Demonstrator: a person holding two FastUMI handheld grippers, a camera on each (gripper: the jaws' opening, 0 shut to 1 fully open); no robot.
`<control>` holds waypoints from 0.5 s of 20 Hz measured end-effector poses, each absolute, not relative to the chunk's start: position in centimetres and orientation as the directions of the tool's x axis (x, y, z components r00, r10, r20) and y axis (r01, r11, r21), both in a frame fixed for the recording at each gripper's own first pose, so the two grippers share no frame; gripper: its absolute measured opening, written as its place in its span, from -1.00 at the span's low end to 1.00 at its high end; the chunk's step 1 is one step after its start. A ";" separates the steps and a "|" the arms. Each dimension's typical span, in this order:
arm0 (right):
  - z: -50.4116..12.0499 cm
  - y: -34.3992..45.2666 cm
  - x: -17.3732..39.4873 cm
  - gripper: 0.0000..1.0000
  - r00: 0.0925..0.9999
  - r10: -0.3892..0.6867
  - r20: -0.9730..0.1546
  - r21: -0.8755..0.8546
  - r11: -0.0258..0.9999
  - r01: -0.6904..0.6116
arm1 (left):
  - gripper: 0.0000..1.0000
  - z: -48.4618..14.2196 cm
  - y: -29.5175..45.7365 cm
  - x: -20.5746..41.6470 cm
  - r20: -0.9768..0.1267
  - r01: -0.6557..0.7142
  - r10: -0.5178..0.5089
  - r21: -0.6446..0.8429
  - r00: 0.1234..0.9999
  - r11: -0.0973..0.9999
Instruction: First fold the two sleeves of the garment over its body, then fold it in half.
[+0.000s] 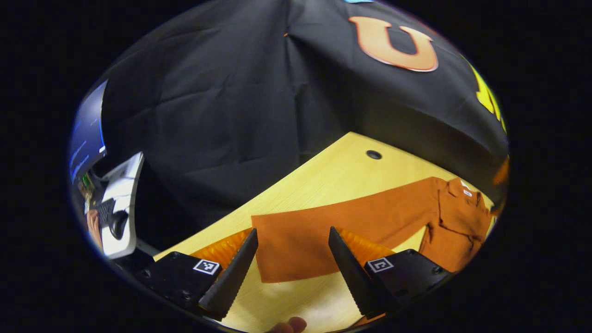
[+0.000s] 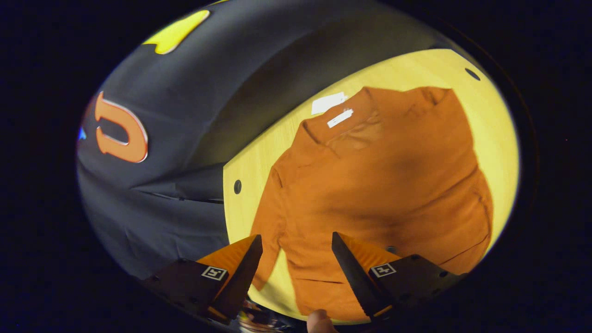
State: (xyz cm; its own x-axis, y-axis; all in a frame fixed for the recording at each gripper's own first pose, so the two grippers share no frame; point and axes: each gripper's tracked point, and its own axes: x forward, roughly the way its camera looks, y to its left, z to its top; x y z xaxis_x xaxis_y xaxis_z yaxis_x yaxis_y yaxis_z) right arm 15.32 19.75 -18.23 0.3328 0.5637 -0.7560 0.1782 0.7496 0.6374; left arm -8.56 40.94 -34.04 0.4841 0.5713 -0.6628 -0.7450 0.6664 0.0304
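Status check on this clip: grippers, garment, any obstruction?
Left gripper open over the outstretched sleeve. Right gripper open over the garment, gripping nothing. Garment flat on the table, no fold visible yet. Nothing in the way.

On my left gripper I see two wedge-shaped jaws with saw-toothed inner edges, each on a dark block with screws and a small square black-and-white marker. My right gripper is built alike, with the same markers.
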 end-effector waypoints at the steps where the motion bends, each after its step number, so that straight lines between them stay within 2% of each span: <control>1: -17.9 17.5 13.3 0.92 0.348 0.553 -0.757 0.626 0.767 0.142 | 0.99 -35.4 41.8 -9.2 -0.698 -0.770 0.568 0.038 0.436 0.637; 3: -17.0 13.4 8.9 0.84 0.370 0.537 -0.758 0.605 0.790 0.094 | 0.98 -37.2 42.7 -9.4 -0.762 -0.789 0.534 0.049 0.367 0.612; 4: -16.2 11.1 7.2 0.93 0.400 0.527 -0.750 0.602 0.794 0.082 | 0.98 -38.2 42.5 -9.2 -0.801 -0.791 0.495 0.044 0.338 0.611; 5: -15.4 8.9 5.7 0.92 0.428 0.513 -0.744 0.598 0.797 0.084 | 0.96 -38.9 41.7 -9.4 -0.851 -0.793 0.429 0.024 0.303 0.608; 6: -14.5 6.9 4.2 0.92 0.457 0.501 -0.735 0.602 0.792 0.100 | 0.94 -38.9 42.4 -8.6 -0.839 -0.797 0.442 0.016 0.318 0.604; 7: -13.6 5.0 2.9 0.92 0.479 0.485 -0.732 0.604 0.787 0.126 | 0.93 -38.8 42.4 -8.0 -0.859 -0.795 0.405 -0.004 0.314 0.607; 9: -11.9 1.7 0.6 0.84 0.526 0.456 -0.717 0.621 0.762 0.186 | 0.92 -39.0 42.6 -8.6 -0.906 -0.796 0.343 0.010 0.249 0.605; 10: -10.6 0.2 -0.2 0.92 0.559 0.443 -0.701 0.635 0.744 0.206 | 0.79 -39.3 42.9 -8.4 -0.924 -0.774 0.308 0.019 0.228 0.633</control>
